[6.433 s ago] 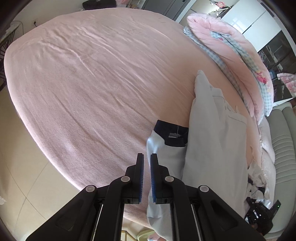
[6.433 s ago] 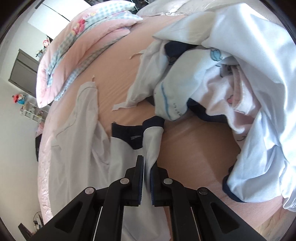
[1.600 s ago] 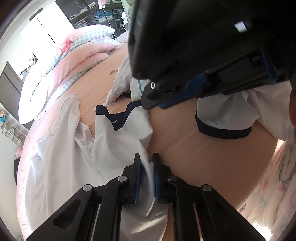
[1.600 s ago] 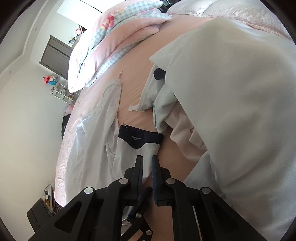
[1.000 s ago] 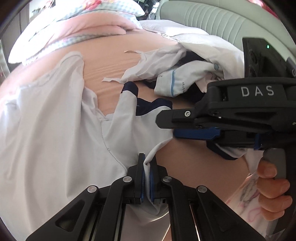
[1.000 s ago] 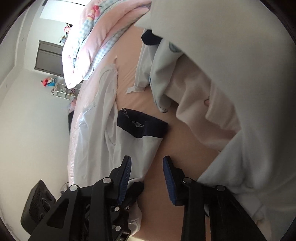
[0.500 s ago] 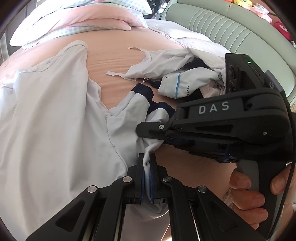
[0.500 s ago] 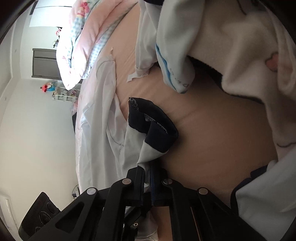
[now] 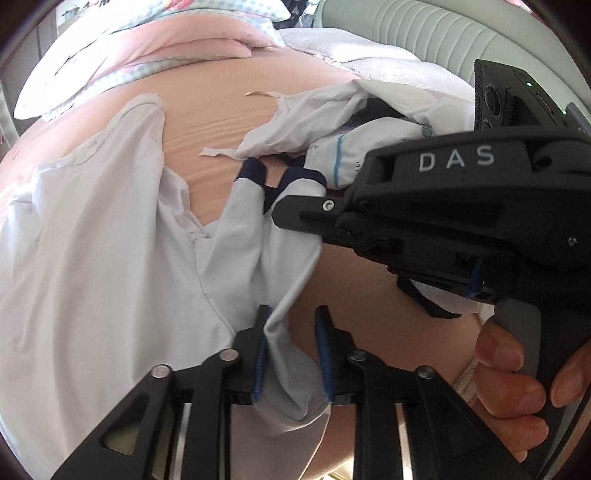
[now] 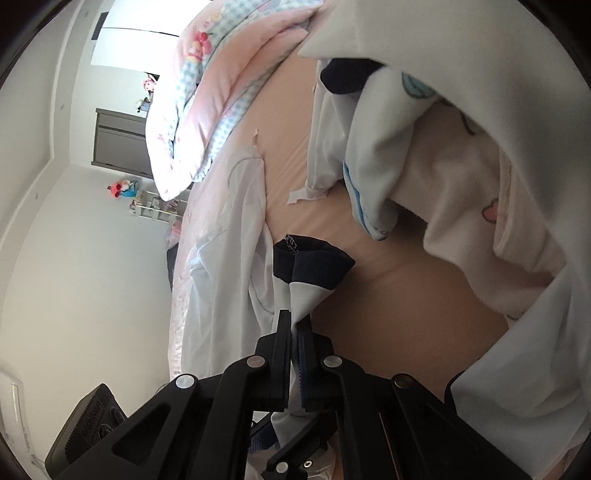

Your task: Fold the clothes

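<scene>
A white jacket lies spread on the pink bed sheet. Its sleeve ends in a navy cuff. My left gripper is opening low on the sleeve; the fabric still hangs between the parted jaws against the left pad. My right gripper is shut on the sleeve just below the navy cuff, which bunches above it. In the left wrist view the right gripper reaches in from the right, held by a person's hand.
A pile of loose white, pink and navy clothes lies just beyond the cuff. A folded pink and blue-check quilt lies farther back. A green ribbed headboard borders the bed. Beside the bed stands a black device.
My left jaws have parted and released the pinched sleeve fabric. The right gripper, open a second ago, closed on the sleeve near the cuff and keeps its hold.
</scene>
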Demonstrator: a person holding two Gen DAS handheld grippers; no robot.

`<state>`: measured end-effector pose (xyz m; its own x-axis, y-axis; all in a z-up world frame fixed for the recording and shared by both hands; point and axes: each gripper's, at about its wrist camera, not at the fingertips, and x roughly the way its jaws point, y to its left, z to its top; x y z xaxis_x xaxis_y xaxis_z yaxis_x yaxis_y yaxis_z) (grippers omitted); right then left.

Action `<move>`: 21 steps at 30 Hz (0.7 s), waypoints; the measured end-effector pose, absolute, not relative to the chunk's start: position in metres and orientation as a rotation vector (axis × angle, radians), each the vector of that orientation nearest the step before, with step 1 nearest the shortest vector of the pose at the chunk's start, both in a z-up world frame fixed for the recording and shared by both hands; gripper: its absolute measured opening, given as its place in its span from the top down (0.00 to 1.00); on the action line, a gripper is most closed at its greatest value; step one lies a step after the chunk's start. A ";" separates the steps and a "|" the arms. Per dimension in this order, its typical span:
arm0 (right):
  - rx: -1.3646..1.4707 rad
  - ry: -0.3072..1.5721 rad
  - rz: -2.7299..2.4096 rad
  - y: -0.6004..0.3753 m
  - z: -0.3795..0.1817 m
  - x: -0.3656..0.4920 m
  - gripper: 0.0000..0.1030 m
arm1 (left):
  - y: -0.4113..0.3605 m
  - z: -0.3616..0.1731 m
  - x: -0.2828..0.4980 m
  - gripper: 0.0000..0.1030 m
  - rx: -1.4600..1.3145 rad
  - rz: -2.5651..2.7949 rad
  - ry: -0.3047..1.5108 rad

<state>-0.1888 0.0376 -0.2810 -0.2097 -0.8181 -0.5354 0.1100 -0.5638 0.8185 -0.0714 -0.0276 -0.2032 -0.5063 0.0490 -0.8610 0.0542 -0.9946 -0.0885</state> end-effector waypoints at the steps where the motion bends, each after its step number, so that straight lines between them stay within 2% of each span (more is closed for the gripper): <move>1: 1.392 -0.872 -1.834 0.039 -0.280 -0.188 0.98 | -0.029 -0.208 -0.083 0.66 1.552 -2.729 0.150; 2: 1.384 -0.881 -1.832 0.040 -0.279 -0.186 0.98 | -0.028 -0.211 -0.089 0.56 1.539 -2.735 0.134; 3: 1.377 -0.883 -1.832 0.042 -0.278 -0.186 0.98 | -0.027 -0.209 -0.088 0.49 1.521 -2.737 0.115; 5: 1.365 -0.883 -1.827 0.044 -0.276 -0.185 0.99 | -0.024 -0.207 -0.087 0.41 1.483 -2.739 0.061; 10: 1.336 -0.879 -1.817 0.046 -0.269 -0.185 0.99 | -0.014 -0.205 -0.090 0.40 1.371 -2.724 -0.176; 14: 1.304 -0.893 -1.810 0.046 -0.263 -0.186 0.99 | -0.015 -0.207 -0.093 0.40 1.362 -2.696 -0.203; 16: 1.297 -0.898 -1.803 0.048 -0.260 -0.186 0.99 | -0.017 -0.210 -0.094 0.45 1.401 -2.672 -0.182; 18: 1.293 -0.896 -1.804 0.052 -0.259 -0.185 0.99 | -0.020 -0.212 -0.093 0.76 1.417 -2.655 -0.162; 21: 1.305 -0.865 -1.802 0.054 -0.259 -0.184 0.99 | -0.023 -0.214 -0.088 0.87 1.403 -2.635 -0.159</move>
<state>-0.1840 0.0536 -0.2587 -0.2122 -0.8593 -0.4653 0.1741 -0.5018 0.8473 -0.0881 -0.0227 -0.2136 -0.5502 -0.1834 -0.8146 0.0843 -0.9828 0.1643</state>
